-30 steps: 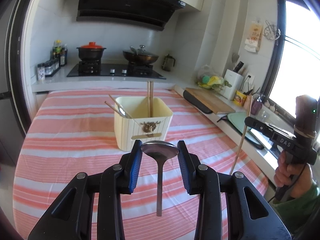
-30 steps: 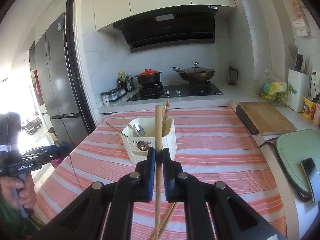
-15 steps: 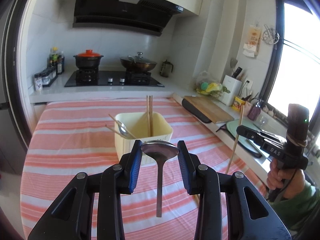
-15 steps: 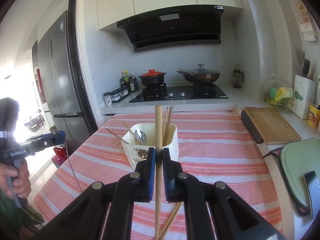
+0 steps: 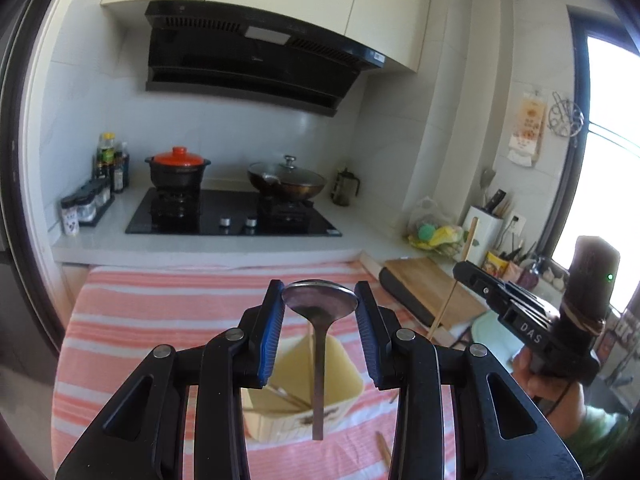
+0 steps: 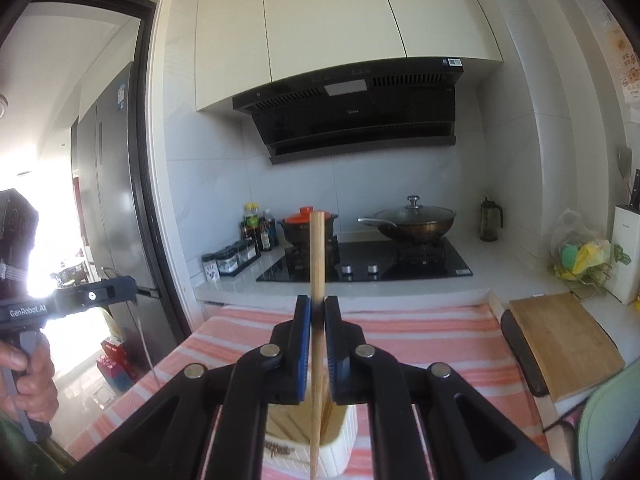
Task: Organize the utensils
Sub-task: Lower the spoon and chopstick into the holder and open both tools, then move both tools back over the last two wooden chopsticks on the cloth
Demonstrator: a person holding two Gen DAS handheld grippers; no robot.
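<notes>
- Left tool (image 5: 320, 312) clamped on a metal spoon (image 5: 319, 344) by the edges of its bowl, handle hanging straight down.
- Spoon handle tip hanging over the front wall of the cream utensil box (image 5: 344, 368), not visibly touching it.
- Right tool (image 6: 317, 324) pinched shut on a single wooden chopstick (image 6: 317, 256), held upright, top end standing well above the fingertips.
- Lower end of that chopstick running down in front of the utensil box (image 6: 348, 436), with contact impossible to tell.
- Utensil box sitting on the striped cloth (image 5: 160, 312) covering the counter, directly below both tools.
- Thin wooden sticks (image 5: 286, 394) leaning inside the box, partly hidden by the left tool.
- Another loose chopstick (image 5: 384, 448) lying on the cloth just right of the box.
- Right tool also seen from the left camera, right of the box, gripped by a hand (image 5: 556, 388), with its chopstick (image 5: 454, 276) pointing up.
- Left tool seen from the right camera, left of the box, held by the other hand (image 6: 28, 376).
- Behind the box, a black stovetop (image 6: 368, 264) carrying a red-lidded pot (image 5: 178, 168) and a lidded wok (image 6: 410, 220).
- Wooden cutting board (image 6: 560, 340) to the right of the box, beside the cloth's edge.
- Knife block (image 5: 482, 232) and a bag of yellow and green items (image 5: 434, 234) further right behind the board.
</notes>
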